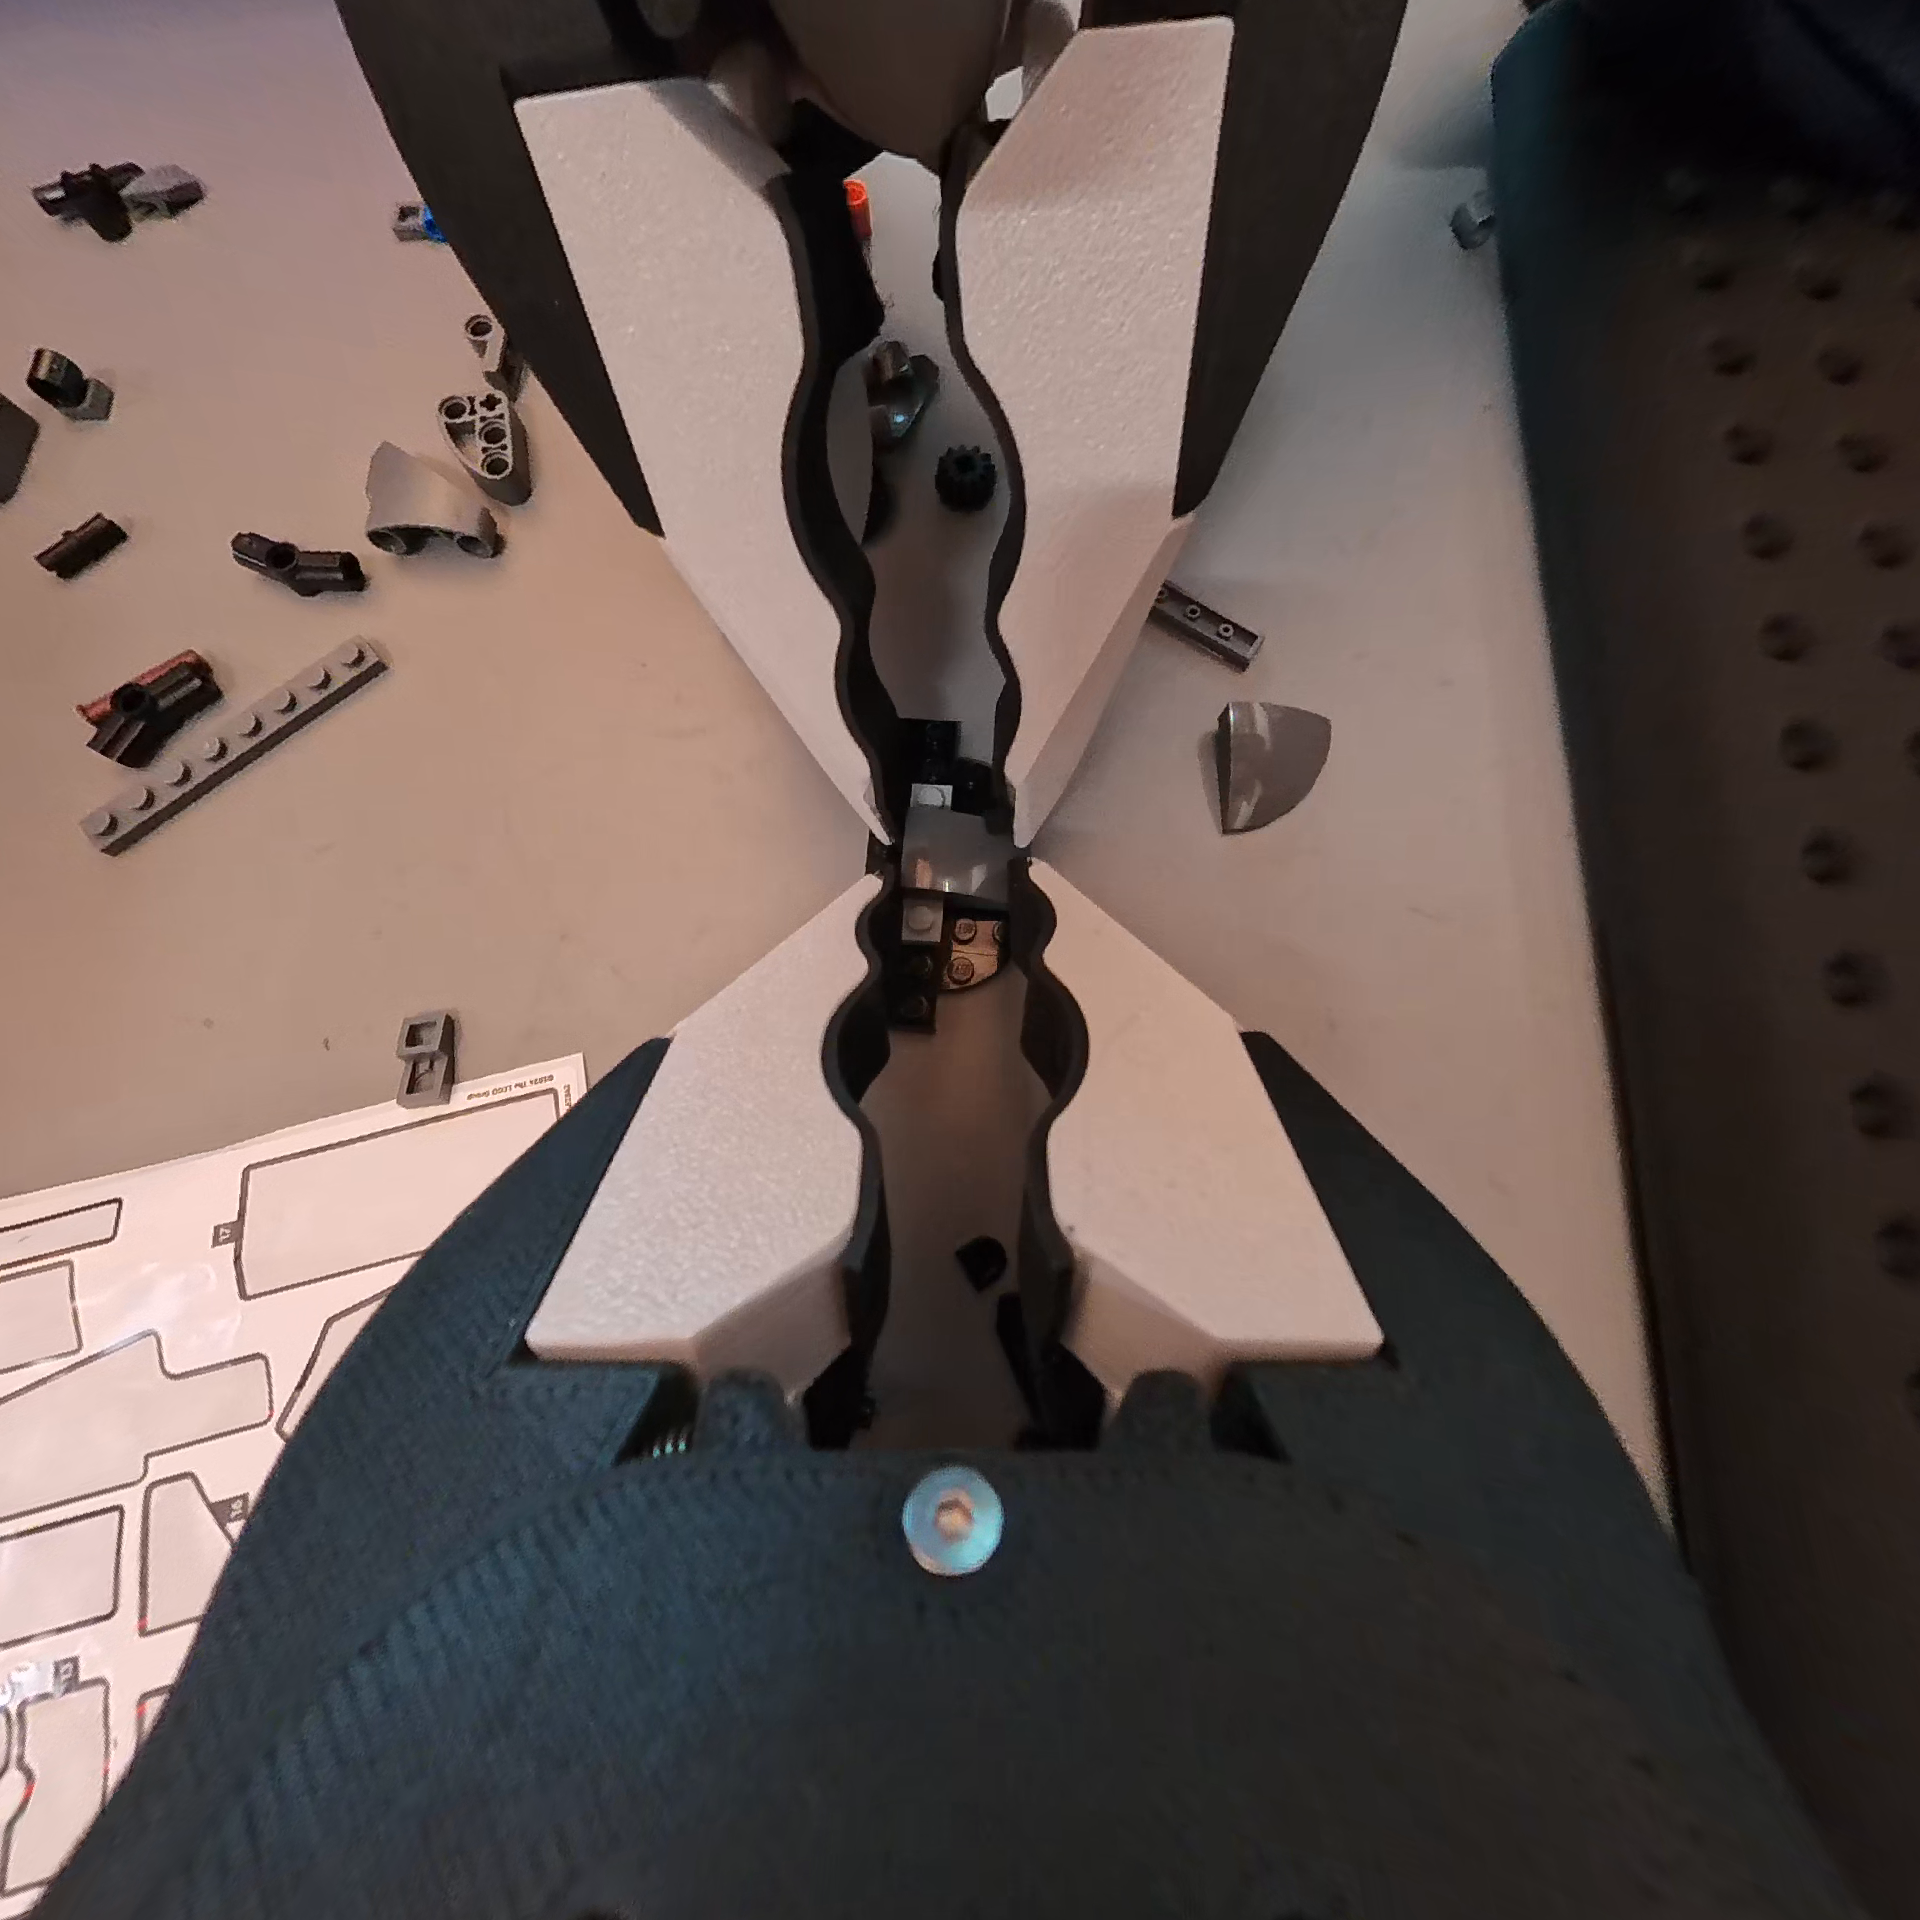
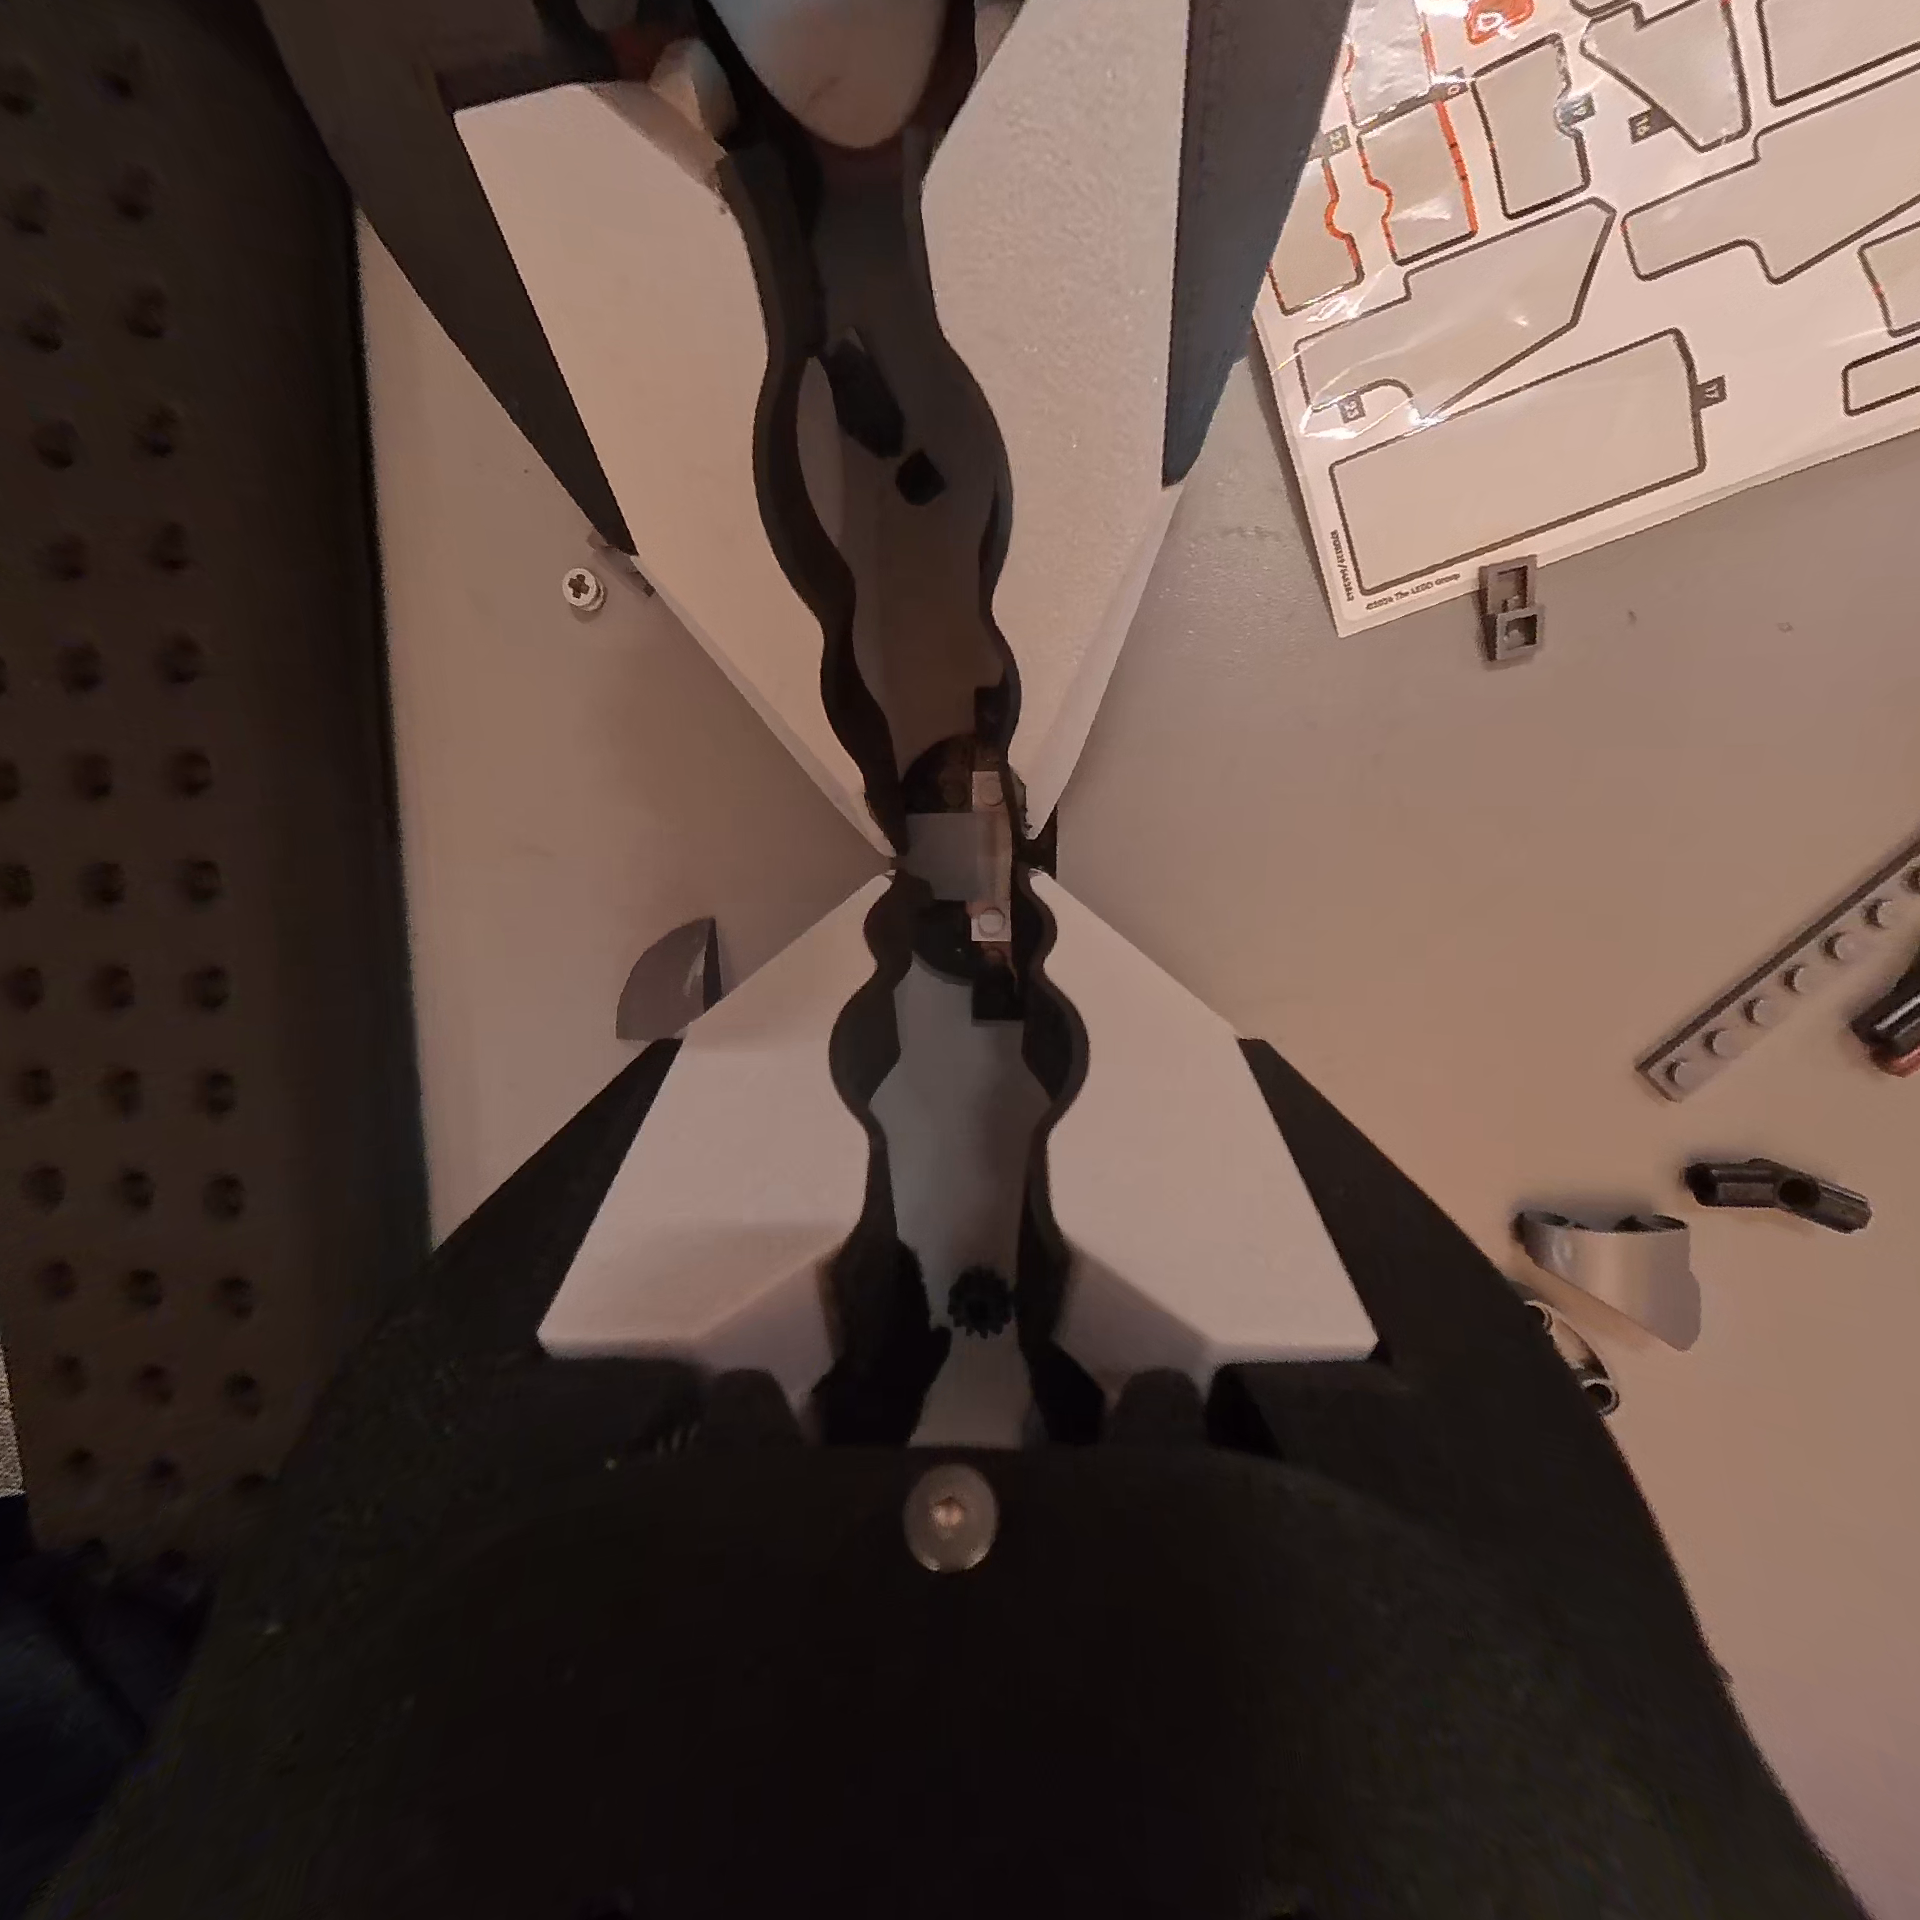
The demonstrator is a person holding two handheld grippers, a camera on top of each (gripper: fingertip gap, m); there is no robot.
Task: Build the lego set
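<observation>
A small lego assembly (image 1: 951, 857) of black and dark grey pieces with a light grey stud is held above the pale table (image 1: 520, 914). My left gripper (image 1: 954, 894) comes from the bottom of the left wrist view and is shut on its near end. My right gripper (image 1: 951, 821) comes from the top, tip to tip with the left, and is shut on its far end. In the right wrist view the right gripper (image 2: 961, 894) is below, the left gripper (image 2: 956, 831) above, and the assembly (image 2: 951, 852) sits between them. The fingers hide most of the assembly.
Loose pieces lie on the table: a long dark grey plate (image 1: 239, 743), a grey curved wedge (image 1: 1268, 764), a black gear (image 1: 966, 478), a grey bracket (image 1: 426, 1060) and several black connectors. A sticker sheet (image 1: 208, 1247) lies front left. A dark perforated panel (image 1: 1766, 727) borders the right. The grippers are tip to tip, or close to it. It is some 9 centimeters from my left tips to the grey bracket (image 1: 426, 1060). My right wrist view (image 2: 1510, 606) looks at it from another angle.
</observation>
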